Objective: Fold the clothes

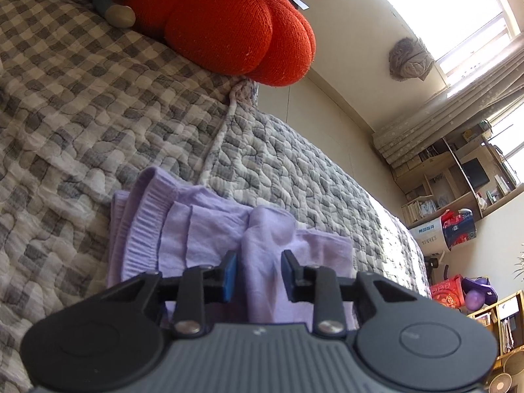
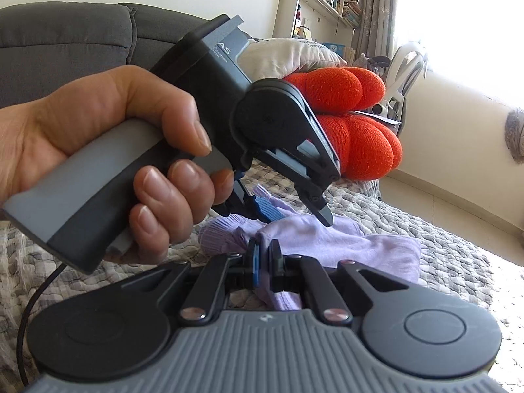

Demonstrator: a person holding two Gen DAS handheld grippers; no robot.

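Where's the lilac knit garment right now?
The lilac knit garment lies bunched on the grey checked quilt, just ahead of both grippers, with the red knot cushion beyond it.

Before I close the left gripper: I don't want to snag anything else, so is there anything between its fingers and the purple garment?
Nothing visible is in the way. The left gripper is open with a raised fold of the lilac garment directly between its fingers. The red cushion lies farther back on the quilt, and the right gripper pinches another part of the cloth.
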